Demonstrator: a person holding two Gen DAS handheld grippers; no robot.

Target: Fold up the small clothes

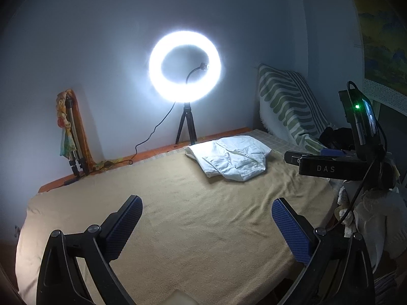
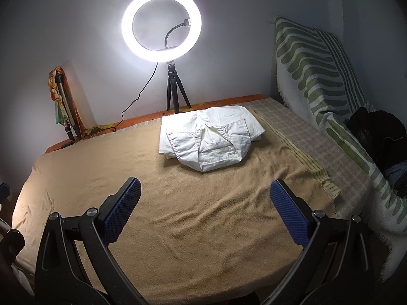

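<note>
A small white shirt (image 2: 208,137) lies folded, collar up, on the far half of a tan blanket (image 2: 178,228); in the left wrist view the same shirt (image 1: 231,158) sits right of centre. My left gripper (image 1: 207,206) hovers open over bare blanket, well short of the shirt, nothing between its blue pads. My right gripper (image 2: 204,189) is also open and empty, its fingertips a short way in front of the shirt. From the left wrist view the right gripper's black body (image 1: 330,167) shows at the right edge.
A lit ring light on a small tripod (image 2: 175,94) stands behind the shirt by the wall. A folded tripod with a cloth (image 2: 63,106) leans at the back left. A green-striped cushion (image 2: 318,76) and dark clothes (image 2: 379,134) lie at the right.
</note>
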